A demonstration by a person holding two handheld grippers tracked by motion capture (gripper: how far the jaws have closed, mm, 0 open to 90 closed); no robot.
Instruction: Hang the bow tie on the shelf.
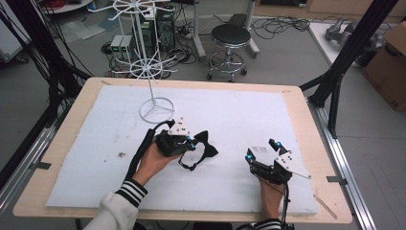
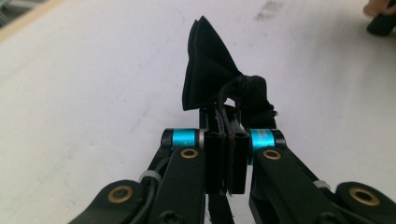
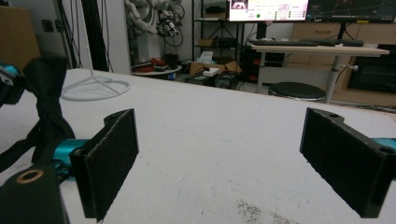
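Observation:
A black bow tie (image 1: 203,145) with a thin strap loop lies just off the white mat near its middle. My left gripper (image 1: 191,143) is shut on the strap beside the knot; in the left gripper view the bow tie (image 2: 210,70) fans out upward past the closed jaws, and my left gripper (image 2: 227,140) pinches the strap. My right gripper (image 1: 262,149) rests at the front right of the mat, open and holding nothing. In the right gripper view its pads (image 3: 112,158) stand wide apart, and the bow tie (image 3: 46,98) hangs at the far left.
A white wire display stand (image 1: 156,109) with spoked tiers rises from its ring base at the back left of the mat. The wooden table (image 1: 306,120) borders the mat. A round stool (image 1: 231,36) and cables sit on the floor beyond. A small dark smudge (image 1: 121,154) marks the mat.

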